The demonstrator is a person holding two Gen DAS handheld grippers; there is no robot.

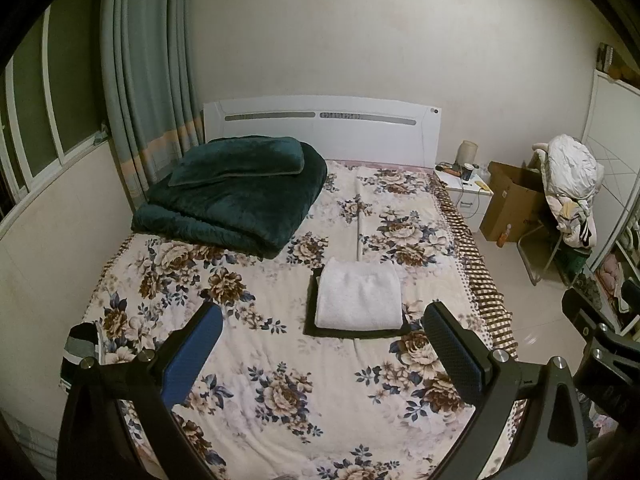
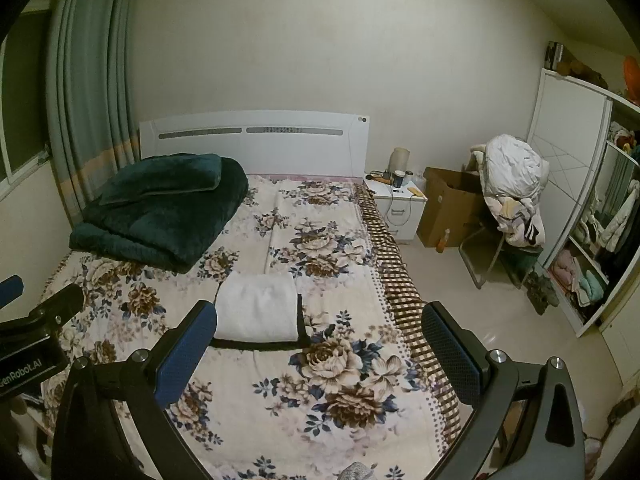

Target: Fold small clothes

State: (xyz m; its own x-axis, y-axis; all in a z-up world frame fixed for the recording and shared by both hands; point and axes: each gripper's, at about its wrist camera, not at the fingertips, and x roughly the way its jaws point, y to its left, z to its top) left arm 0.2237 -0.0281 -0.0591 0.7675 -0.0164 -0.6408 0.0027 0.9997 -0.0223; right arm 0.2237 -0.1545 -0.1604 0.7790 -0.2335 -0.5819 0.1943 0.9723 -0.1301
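Note:
A folded white garment [image 1: 358, 300] lies on top of a folded black garment [image 1: 352, 333] in the middle of the flowered bed [image 1: 280, 380]. The same stack shows in the right wrist view: white garment [image 2: 258, 306], black garment [image 2: 260, 345]. My left gripper [image 1: 324, 354] is open and empty, held above the bed just short of the stack. My right gripper [image 2: 320, 354] is open and empty, above the bed to the right of the stack. A striped dark garment [image 1: 80, 346] lies at the bed's left edge.
A folded dark green blanket [image 1: 236, 196] with a pillow lies at the bed's far left by the headboard [image 1: 320, 132]. A nightstand [image 2: 396, 204], a cardboard box [image 2: 448, 208], a chair piled with clothes [image 2: 512, 188] and a wardrobe [image 2: 592, 208] stand to the right.

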